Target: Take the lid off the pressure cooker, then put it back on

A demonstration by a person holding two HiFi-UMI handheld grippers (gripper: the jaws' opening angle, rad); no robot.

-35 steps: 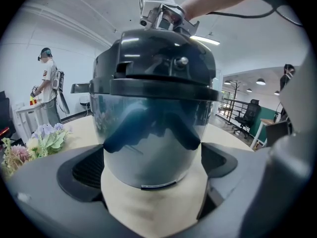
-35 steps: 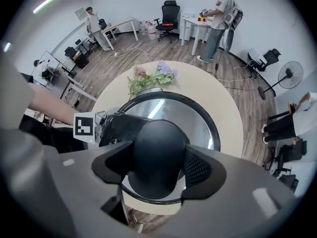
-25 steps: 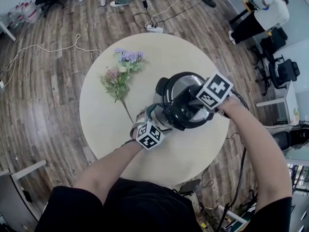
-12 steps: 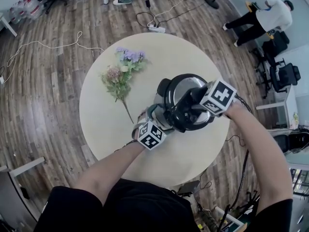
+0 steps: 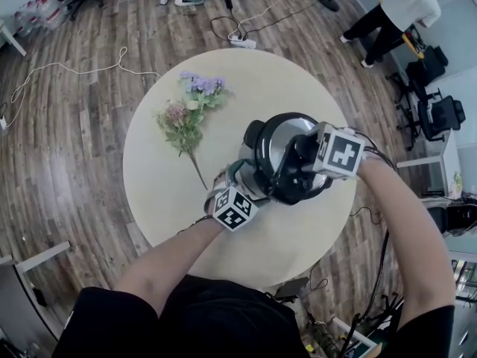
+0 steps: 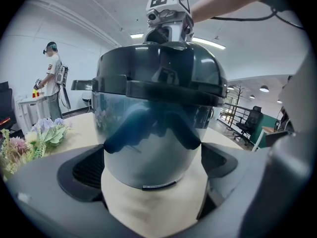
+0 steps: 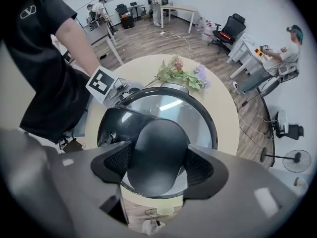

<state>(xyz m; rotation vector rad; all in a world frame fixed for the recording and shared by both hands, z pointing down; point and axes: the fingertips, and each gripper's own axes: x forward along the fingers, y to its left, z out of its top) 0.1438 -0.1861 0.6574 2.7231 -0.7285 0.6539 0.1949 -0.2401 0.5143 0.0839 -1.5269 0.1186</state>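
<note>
Okay, I've got the pressure cooker (image 5: pixel 257 151) standing upright on the round pale worktop (image 5: pixel 156 185), a little right of its middle in the head view. The lid (image 7: pixel 185 113) is seated flat on the cooker, and its black rim looks even with the body all the way round.

My right gripper (image 7: pixel 161 165) points straight down onto the cooker from above. Its jaws are clamped on the lid handle (image 7: pixel 157 148), the black domed knob at the centre of the lid. Both pads press against the knob's sides.

My left gripper (image 6: pixel 153 167) comes in low against the near-left side of the cooker, tilted slightly downward. Its jaws are spread wide around the lower part of the shiny steel body. Both pads lie right against the body's sides, bracing it on the worktop.

A bunch of flowers (image 5: pixel 186 114) lies flat on the worktop to the cooker's left, well apart from it and with the stem pointing toward my left gripper. Far beyond the cooker, off the worktop, a person in a white top (image 5: pixel 399 6) is out on the wooden floor (image 5: pixel 67 125).
</note>
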